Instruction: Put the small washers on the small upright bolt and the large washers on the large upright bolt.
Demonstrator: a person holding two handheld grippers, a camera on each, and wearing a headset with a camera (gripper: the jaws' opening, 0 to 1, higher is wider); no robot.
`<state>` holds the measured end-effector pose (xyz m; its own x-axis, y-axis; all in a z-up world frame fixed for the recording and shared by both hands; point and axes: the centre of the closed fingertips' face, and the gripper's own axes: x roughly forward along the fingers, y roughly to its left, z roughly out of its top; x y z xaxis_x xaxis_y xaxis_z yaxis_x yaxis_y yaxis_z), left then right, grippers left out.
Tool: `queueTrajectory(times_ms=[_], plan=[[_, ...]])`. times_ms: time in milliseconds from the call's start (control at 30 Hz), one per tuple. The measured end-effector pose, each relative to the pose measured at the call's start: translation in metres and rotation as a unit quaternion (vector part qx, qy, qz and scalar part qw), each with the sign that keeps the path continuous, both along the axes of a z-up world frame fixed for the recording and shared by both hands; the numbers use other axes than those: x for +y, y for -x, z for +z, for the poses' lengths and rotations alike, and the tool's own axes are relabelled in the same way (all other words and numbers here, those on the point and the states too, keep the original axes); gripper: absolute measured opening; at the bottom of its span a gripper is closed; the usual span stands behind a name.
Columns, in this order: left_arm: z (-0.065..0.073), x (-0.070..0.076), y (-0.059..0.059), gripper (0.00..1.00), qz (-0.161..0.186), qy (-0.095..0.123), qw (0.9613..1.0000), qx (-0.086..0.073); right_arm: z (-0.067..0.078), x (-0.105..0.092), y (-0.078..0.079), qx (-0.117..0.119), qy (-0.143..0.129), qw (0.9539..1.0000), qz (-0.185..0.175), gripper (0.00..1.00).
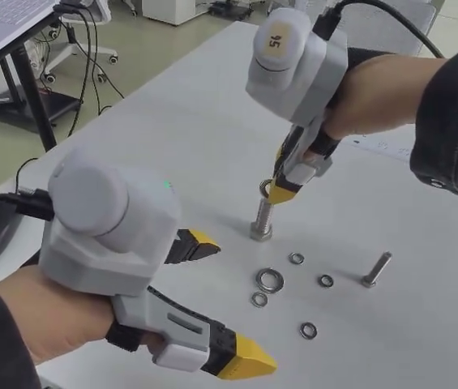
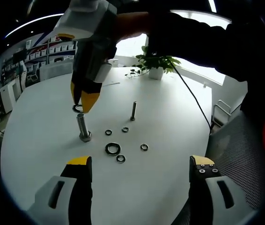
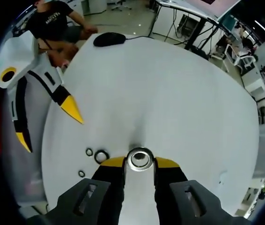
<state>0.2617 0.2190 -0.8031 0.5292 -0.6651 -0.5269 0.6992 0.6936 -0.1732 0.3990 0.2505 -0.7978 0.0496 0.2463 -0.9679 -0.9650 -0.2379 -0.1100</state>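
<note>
left claw (image 2: 140, 162): nearest me, jaws wide apart and holding nothing, hovering over the near edge of the counter (image 1: 172, 121), short of the loose washers.
right claw (image 1: 280, 191): clamped on a large washer (image 3: 140, 159), pinched by its rim, hanging right over the top of the large bolt (image 1: 262, 219).
large bolt: upright on its head mid-counter. i cannot tell whether the held washer touches its tip.
step in hand: threading this washer over the large bolt, as i judge it.
doing it well: i want the washer level and its hole centred on the shank before lowering. the right gripper view looks straight through the hole, so i'd line up there. i'd let go only once the ring is round the thread, or it may tip off and roll.
risk: the bolt stands free, so a sideways nudge could topple it.
waiting: another large washer (image 1: 270, 279) and four small washers (image 1: 296, 258) lie flat on the counter. the small bolt (image 1: 376, 269) stands off to the side, bare.
</note>
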Motion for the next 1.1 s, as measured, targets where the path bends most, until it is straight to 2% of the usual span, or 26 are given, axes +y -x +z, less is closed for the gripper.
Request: queueTrajectory(times_ms=[300, 1100], plan=[[-0.002, -0.002, 0.003, 0.85, -0.001, -0.002, 1.0, 0.0, -0.008, -0.001, 0.006, 0.001, 0.011, 0.9999, 0.008, 0.24], [-0.002, -0.003, 0.005, 0.84, 0.001, -0.004, 1.0, 0.0, -0.023, -0.002, 0.009, 0.008, 0.031, 0.9994, 0.015, 0.24]])
